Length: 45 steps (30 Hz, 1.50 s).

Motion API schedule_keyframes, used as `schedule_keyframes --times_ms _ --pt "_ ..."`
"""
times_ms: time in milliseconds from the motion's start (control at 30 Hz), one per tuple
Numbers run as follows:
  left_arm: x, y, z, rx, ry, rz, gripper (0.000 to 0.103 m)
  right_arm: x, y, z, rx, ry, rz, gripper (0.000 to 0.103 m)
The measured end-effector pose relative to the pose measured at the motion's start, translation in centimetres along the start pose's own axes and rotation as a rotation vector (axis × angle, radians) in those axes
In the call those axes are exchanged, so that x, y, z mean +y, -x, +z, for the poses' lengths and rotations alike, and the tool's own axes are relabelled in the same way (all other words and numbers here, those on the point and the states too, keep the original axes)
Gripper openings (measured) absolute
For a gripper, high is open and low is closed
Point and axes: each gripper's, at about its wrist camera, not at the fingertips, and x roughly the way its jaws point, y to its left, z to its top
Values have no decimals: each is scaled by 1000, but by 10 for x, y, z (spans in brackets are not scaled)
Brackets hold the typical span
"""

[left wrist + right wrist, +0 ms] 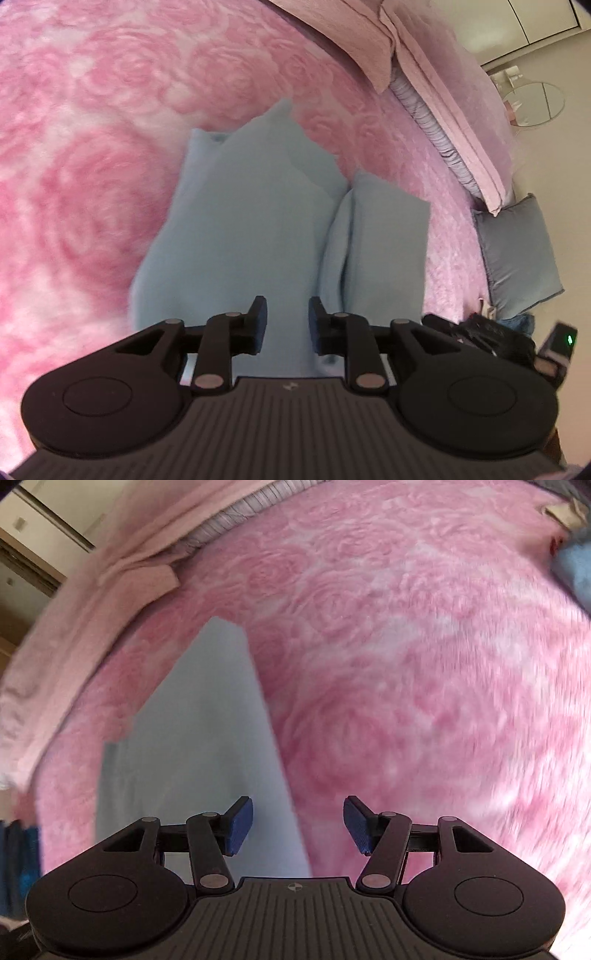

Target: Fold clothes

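Two grippers: left gripper (pixel 287 321) narrowly parted, right gripper (pixel 298 825) wide; neither holds anything.
Garment: pale blue garment (pixel 243 229) lies on the pink rose blanket (pixel 92 155).
Long axis: six to twelve o'clock.
Unclear: its near end is hidden; the blanket is blurred.

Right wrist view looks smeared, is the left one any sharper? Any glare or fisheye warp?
Right wrist view: motion smear across the pink rose blanket, worst toward the right edge; the right gripper stays crisp. Left wrist view: milder blur, the light blue garment soft-edged, the left gripper sharp. Both: strong barrel distortion bending the bed edge, dark corner vignetting, even soft light, no glare.
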Motion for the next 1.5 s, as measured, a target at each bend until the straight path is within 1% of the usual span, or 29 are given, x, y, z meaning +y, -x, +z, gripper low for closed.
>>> schedule_keyframes --times_ms 33,67,133,200,267,333,367,400,433,467,500,600,667,700,800,867,933,1000,1033,1100,1167,1233,1267,1400,1500 --pt "-3 -5 4 7 4 -15 31 4 -6 9 19 29 -25 59" --pt "-5 -11 9 17 10 -27 37 8 -13 17 43 62 -51 59" --pt "-9 -27 18 40 12 -46 39 17 -27 26 98 116 -91 59" --pt "-13 -44 28 63 -1 -60 46 28 -35 30 122 176 -129 59" --pt "-18 -61 37 87 -21 -70 49 39 -38 31 129 240 -149 59" --pt "-24 -76 43 109 -49 -78 49 45 -42 31 137 281 -155 59" --pt "-28 -81 43 116 -66 -90 48 48 -45 31 142 301 -157 59" --pt "-33 -85 44 122 -84 -104 42 51 -47 31 147 320 -159 59" --pt "-38 -89 44 128 -102 -117 38 51 -48 31 149 326 -155 59" --pt "-43 -91 42 134 -133 -118 22 50 -50 31 150 329 -149 59" --pt "-49 -93 40 139 -165 -117 7 49 -51 32 152 324 -141 59" --pt "-57 -79 34 96 -229 -111 6 46 -54 34 161 304 -115 59" --pt "-51 -57 35 51 -200 -134 6 49 -53 33 174 300 -86 59" --pt "-47 -45 37 30 -191 -133 6 52 -52 32 184 299 -63 59" --pt "-34 -15 40 -30 -226 -62 6 70 -50 24 200 329 6 59" --pt "-16 -5 44 -42 -203 -13 6 89 -50 15 202 377 36 59" --pt "5 -4 46 -44 -167 29 6 104 -55 5 204 417 39 59" --pt "22 -10 45 -27 -134 17 7 116 -60 -4 191 462 34 59" --pt "25 -12 44 -26 -129 11 7 118 -60 -7 176 480 27 59" --pt "20 -10 44 -50 -152 0 6 116 -55 -9 147 489 12 59" --pt "11 4 44 -100 -181 -39 6 111 -50 -10 122 490 -10 59" --pt "6 20 45 -139 -219 -50 6 102 -43 -6 106 478 -33 59" --pt "7 24 45 -142 -229 -51 6 98 -41 -5 108 473 -42 59" --pt "37 13 42 -126 -196 33 6 100 -49 -12 126 469 -22 59" --pt "42 13 37 -148 -185 32 6 104 -55 -20 138 475 -1 59"
